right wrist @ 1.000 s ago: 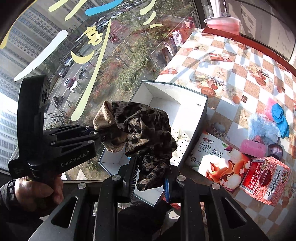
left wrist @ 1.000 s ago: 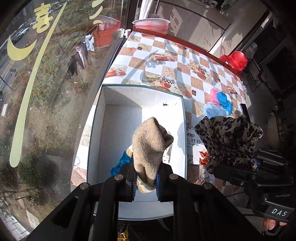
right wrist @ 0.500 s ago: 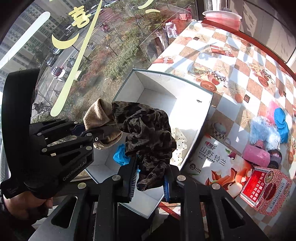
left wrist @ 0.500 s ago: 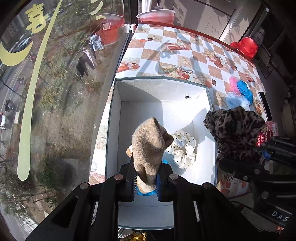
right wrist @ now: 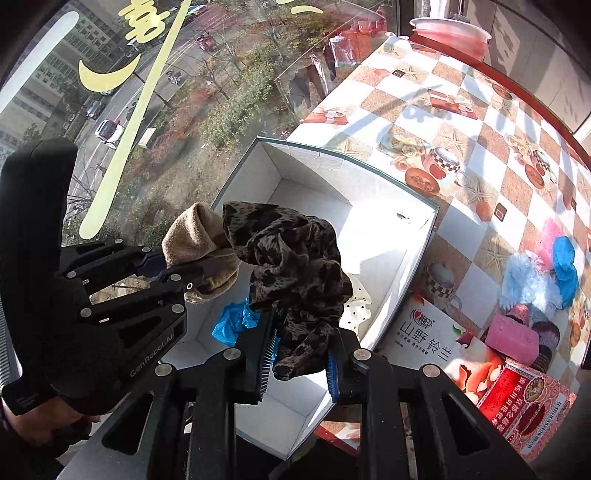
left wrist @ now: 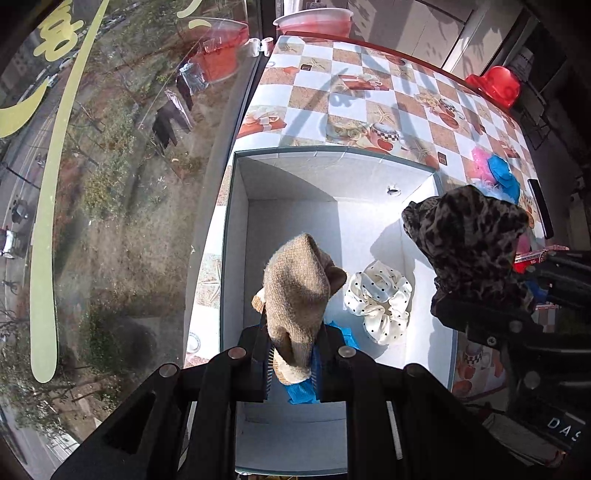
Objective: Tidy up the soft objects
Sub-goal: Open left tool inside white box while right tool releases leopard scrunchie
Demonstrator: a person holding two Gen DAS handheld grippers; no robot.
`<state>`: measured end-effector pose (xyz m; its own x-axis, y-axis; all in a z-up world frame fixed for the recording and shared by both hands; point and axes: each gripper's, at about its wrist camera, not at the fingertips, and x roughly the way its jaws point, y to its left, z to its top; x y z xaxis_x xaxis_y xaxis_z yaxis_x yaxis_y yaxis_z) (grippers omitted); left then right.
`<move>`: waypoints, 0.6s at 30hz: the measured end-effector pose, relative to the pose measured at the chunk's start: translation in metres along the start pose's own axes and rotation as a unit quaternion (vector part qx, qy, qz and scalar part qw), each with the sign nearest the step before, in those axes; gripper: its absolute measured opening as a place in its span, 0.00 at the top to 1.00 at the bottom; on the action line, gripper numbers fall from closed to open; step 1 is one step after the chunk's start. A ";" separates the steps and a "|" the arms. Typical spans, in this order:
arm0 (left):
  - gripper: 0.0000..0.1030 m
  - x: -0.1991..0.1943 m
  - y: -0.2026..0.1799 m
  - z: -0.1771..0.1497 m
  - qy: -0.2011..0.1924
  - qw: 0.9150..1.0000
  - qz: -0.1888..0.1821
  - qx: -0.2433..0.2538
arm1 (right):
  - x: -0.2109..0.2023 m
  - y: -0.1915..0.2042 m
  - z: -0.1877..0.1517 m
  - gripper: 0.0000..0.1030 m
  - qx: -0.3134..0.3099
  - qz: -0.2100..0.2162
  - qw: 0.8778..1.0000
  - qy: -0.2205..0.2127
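My left gripper [left wrist: 291, 363] is shut on a tan knitted cloth [left wrist: 299, 291] and holds it above the open white box [left wrist: 280, 206]. My right gripper [right wrist: 299, 360] is shut on a leopard-print cloth [right wrist: 295, 269], also over the box [right wrist: 391, 225]. The tan cloth [right wrist: 195, 236] and left gripper [right wrist: 184, 275] show at the left in the right wrist view. The leopard cloth [left wrist: 469, 240] shows at the right in the left wrist view. Inside the box lie a white polka-dot scrunchie [left wrist: 380, 295] and a blue soft item [right wrist: 232, 321].
The box stands on a checkered table [left wrist: 317, 107] beside a window [left wrist: 92, 184]. Right of the box lie a printed packet [right wrist: 436, 343], a red carton [right wrist: 532, 410], a pink roll [right wrist: 513, 338] and blue and pink fluffy items [right wrist: 535, 269]. A red basin [left wrist: 314, 20] sits at the far end.
Both grippers have moved over the box with their cloths still held. The box now fills more of both views, and the scrunchie and blue item inside have come into sight.
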<state>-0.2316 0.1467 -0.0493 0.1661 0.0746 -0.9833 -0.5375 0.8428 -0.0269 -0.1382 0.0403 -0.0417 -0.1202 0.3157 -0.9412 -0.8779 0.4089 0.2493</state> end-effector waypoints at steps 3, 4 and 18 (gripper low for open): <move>0.79 0.000 0.000 0.001 0.002 1.000 -0.003 0.003 | 0.002 0.001 0.004 0.76 -0.001 0.003 1.000 0.003; 0.72 0.000 0.000 0.002 0.002 1.000 -0.001 0.004 | 0.002 0.001 0.005 0.75 -0.001 0.004 1.000 0.003; 0.25 -0.018 0.004 -0.004 -0.043 0.998 -0.045 -0.012 | -0.036 -0.022 -0.010 0.54 0.046 0.009 0.998 -0.040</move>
<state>-0.2401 0.1468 -0.0320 0.2840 0.0459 -0.9577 -0.5375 0.8348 -0.1194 -0.1196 0.0114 -0.0158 -0.0946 0.3887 -0.9165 -0.8292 0.4787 0.2886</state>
